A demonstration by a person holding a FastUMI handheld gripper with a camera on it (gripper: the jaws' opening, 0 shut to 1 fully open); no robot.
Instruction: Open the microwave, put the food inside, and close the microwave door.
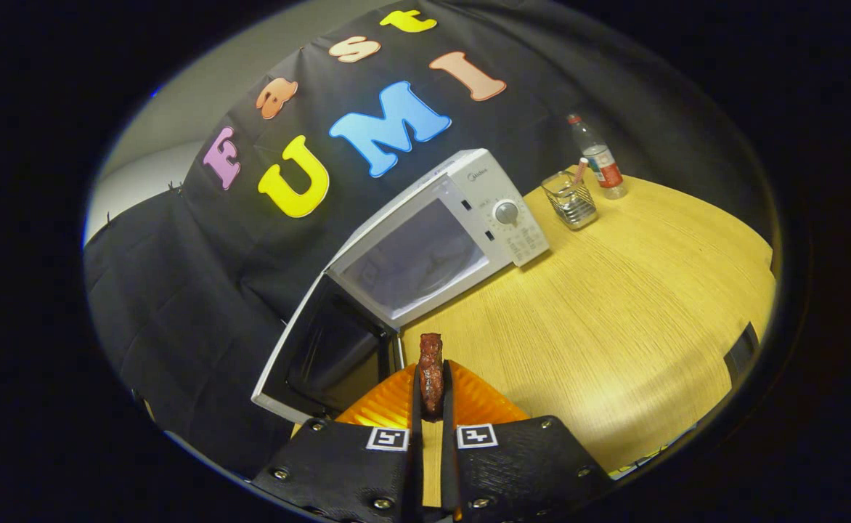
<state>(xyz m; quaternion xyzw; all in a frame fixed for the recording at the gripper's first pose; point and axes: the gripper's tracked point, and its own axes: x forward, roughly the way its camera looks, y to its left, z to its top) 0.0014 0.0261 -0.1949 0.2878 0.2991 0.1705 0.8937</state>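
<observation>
Food [430,374] pinched upright between nearly closed tool [430,407] fingers, raised off the desk [614,305] toward the microwave [425,240], door [316,349] already open.

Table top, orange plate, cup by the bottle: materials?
Table: looks like light wood veneer or laminate, matte, fine straight grain. Orange plate under the hand-held gripper, shut on the food: likely glossy ribbed plastic. Cup: clear glass or plastic, see-through.

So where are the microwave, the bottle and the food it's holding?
microwave [502,213]: gripper view, on its dial.
bottle [603,165]: gripper view, on its label.
food [430,374]: gripper view, on its middle, clamped between the hand-held gripper's fingers.
</observation>
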